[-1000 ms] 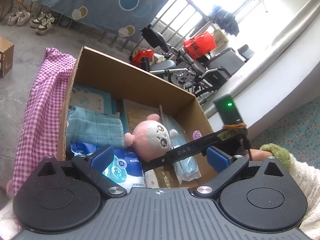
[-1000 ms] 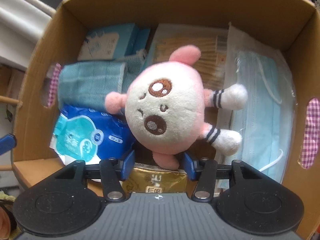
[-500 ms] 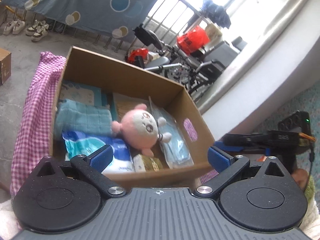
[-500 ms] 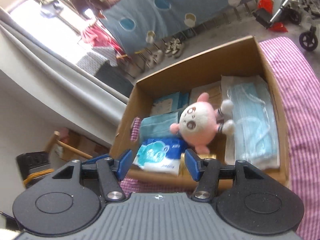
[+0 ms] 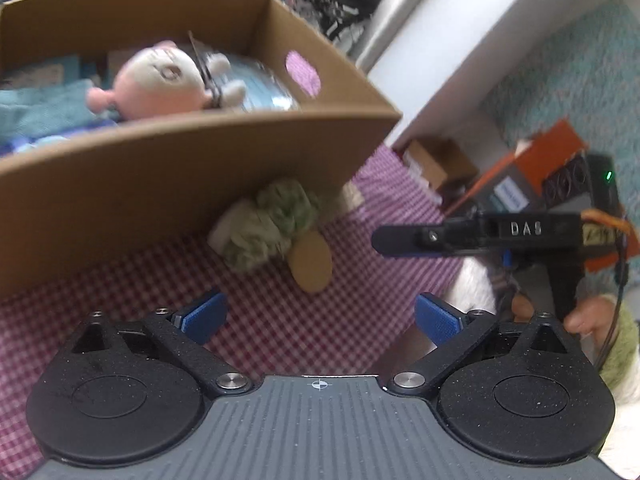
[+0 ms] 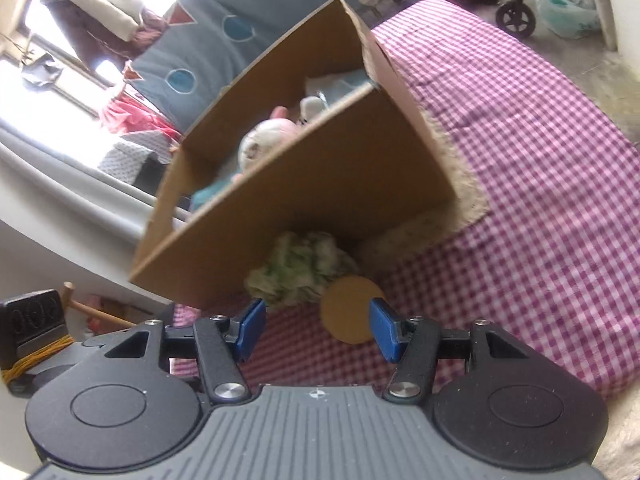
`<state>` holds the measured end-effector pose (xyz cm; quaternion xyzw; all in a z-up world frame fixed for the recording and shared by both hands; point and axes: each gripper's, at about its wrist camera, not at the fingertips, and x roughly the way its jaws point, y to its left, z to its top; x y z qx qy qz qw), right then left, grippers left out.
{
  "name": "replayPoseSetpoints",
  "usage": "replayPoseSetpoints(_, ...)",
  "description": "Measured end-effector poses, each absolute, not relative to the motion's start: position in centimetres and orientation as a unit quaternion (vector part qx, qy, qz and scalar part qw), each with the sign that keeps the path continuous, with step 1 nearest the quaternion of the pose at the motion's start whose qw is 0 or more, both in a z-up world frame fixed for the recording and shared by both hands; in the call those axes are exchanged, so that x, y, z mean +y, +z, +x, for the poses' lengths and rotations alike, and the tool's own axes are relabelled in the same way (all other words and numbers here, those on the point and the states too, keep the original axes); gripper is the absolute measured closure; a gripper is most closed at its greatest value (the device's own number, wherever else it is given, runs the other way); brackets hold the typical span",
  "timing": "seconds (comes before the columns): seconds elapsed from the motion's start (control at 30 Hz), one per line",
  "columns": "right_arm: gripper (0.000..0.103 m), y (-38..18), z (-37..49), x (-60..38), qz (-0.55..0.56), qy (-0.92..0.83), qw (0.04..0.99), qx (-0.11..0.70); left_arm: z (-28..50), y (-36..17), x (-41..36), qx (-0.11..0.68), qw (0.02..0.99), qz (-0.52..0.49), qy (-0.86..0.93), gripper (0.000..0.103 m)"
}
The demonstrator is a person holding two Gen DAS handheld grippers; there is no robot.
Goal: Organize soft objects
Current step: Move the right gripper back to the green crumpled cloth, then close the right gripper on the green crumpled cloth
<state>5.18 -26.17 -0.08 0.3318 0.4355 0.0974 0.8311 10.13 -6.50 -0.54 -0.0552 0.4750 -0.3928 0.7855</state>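
Note:
A cardboard box [image 5: 168, 168] [image 6: 304, 188] stands on a pink checked cloth [image 5: 280, 328]. Inside it lies a pink and white plush toy [image 5: 156, 80] [image 6: 260, 144] on blue soft packs. Against the box's near wall, on the cloth, sits a green and cream fuzzy bundle [image 5: 276, 224] [image 6: 304, 268] with a tan disc [image 5: 311, 262] [image 6: 350, 312] beside it. My left gripper [image 5: 320, 320] is open over the cloth, short of the bundle. My right gripper [image 6: 316, 330] is open and holds nothing; the disc lies just ahead of its right pad. Its finger [image 5: 384, 238] shows side-on in the left wrist view.
A white wall and low ledge [image 5: 440, 40] run past the box. An orange box [image 5: 552, 160] and small cartons sit on a teal carpet at right. A hand in a green cuff [image 5: 612, 332] holds the right gripper. The cloth [image 6: 540, 160] stretches right of the box.
Both grippers have drawn back and lower from above the box, so its near outer wall and the green bundle now show. The right gripper has come away from the pink plush, which stays in the box.

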Motion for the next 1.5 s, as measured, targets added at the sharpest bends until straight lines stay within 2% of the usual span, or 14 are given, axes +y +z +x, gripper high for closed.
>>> replayPoseSetpoints(0.23,0.047,-0.6,5.5,-26.0,0.299,0.105,0.846,0.428,9.9,-3.4,-9.9,0.468,0.801,0.003,-0.374,0.008)
replayPoseSetpoints(0.4,0.053,-1.9,6.8,-26.5,0.297,0.092,0.844,0.438,10.5,-4.7,-11.7,0.476,0.788,0.007,-0.390,0.020)
replayPoseSetpoints(0.63,0.053,-2.3,7.1,-27.3,0.306,0.094,0.842,0.435,10.8,-5.9,-13.8,0.495,0.773,0.029,-0.395,0.020)
replayPoseSetpoints(0.73,0.052,-1.7,7.2,-27.8,0.329,0.113,0.839,0.419,10.5,-5.6,-13.5,0.493,0.780,0.041,-0.383,0.020)
replayPoseSetpoints(0.87,0.042,-0.7,8.3,-27.0,0.339,0.144,0.837,0.404,9.8,-4.3,-12.2,0.456,0.814,0.064,-0.353,0.021)
replayPoseSetpoints(0.9,0.042,-0.7,8.7,-26.8,0.341,0.148,0.836,0.404,9.7,-4.1,-11.9,0.445,0.824,0.068,-0.343,0.021)
replayPoseSetpoints(1.1,0.043,-1.1,10.2,-24.9,0.324,0.136,0.840,0.413,10.4,-3.8,-11.6,0.414,0.849,0.075,-0.319,0.040)
replayPoseSetpoints(1.13,0.045,-1.3,10.2,-24.5,0.319,0.131,0.841,0.418,10.6,-4.0,-11.7,0.414,0.849,0.074,-0.322,0.044)
replayPoseSetpoints(1.17,0.053,-1.3,10.2,-24.2,0.316,0.126,0.841,0.421,10.8,-4.2,-11.8,0.414,0.848,0.073,-0.322,0.048)
replayPoseSetpoints(1.23,0.058,-1.3,10.0,-24.0,0.317,0.124,0.841,0.421,11.0,-4.3,-12.0,0.410,0.851,0.075,-0.318,0.054)
replayPoseSetpoints(1.27,0.067,-1.3,10.0,-24.0,0.318,0.124,0.842,0.418,11.0,-4.3,-12.0,0.405,0.855,0.075,-0.316,0.058)
replayPoseSetpoints(1.3,0.070,-1.1,9.7,-23.8,0.317,0.125,0.844,0.414,11.0,-4.2,-12.1,0.399,0.858,0.073,-0.315,0.059)
replayPoseSetpoints(1.37,0.079,-0.7,9.3,-23.6,0.312,0.120,0.851,0.405,10.9,-3.8,-12.0,0.391,0.862,0.066,-0.316,0.069)
replayPoseSetpoints(1.5,0.083,0.1,8.7,-23.3,0.313,0.119,0.859,0.388,10.6,-3.5,-11.6,0.385,0.863,0.047,-0.323,0.075)
